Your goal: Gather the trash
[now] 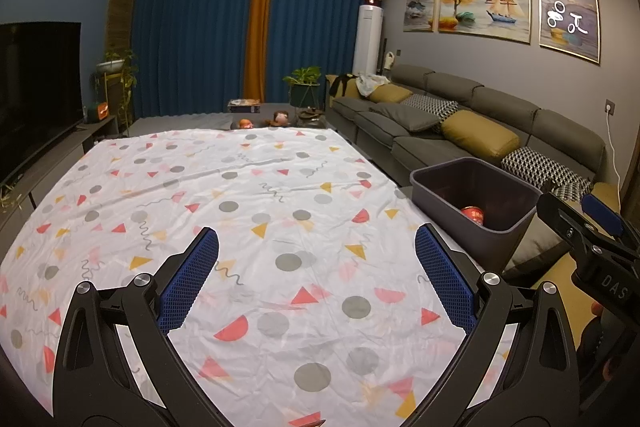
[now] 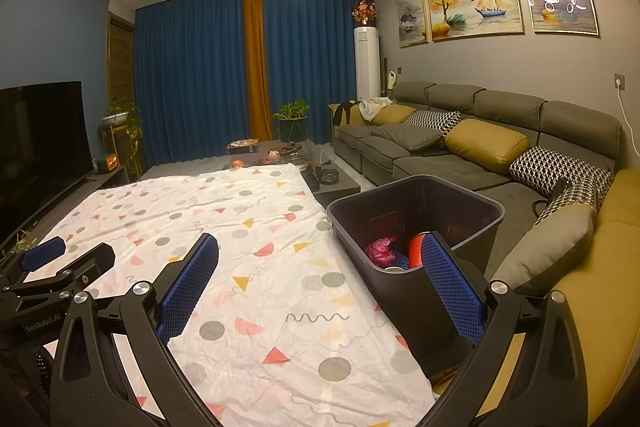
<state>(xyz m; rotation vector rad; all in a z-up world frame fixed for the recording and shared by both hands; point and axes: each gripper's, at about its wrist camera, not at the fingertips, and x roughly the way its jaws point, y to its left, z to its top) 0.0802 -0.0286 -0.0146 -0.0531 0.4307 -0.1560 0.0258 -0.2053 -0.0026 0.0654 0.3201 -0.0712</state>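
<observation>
We hold the left tool (image 1: 316, 251) wide open and empty above the bench (image 1: 248, 211), which is draped in a white cloth printed with triangles and dots. Our right tool (image 2: 320, 259) is spread just as wide, gripping nothing, its right finger (image 2: 452, 291) in front of the dark bin (image 2: 472, 199) that stands at the bench's right edge, just beside the sofa (image 2: 448, 163). Inside the bin (the trash so far) lie a red can (image 2: 416, 249) and a crumpled pink bag (image 2: 380, 249).
</observation>
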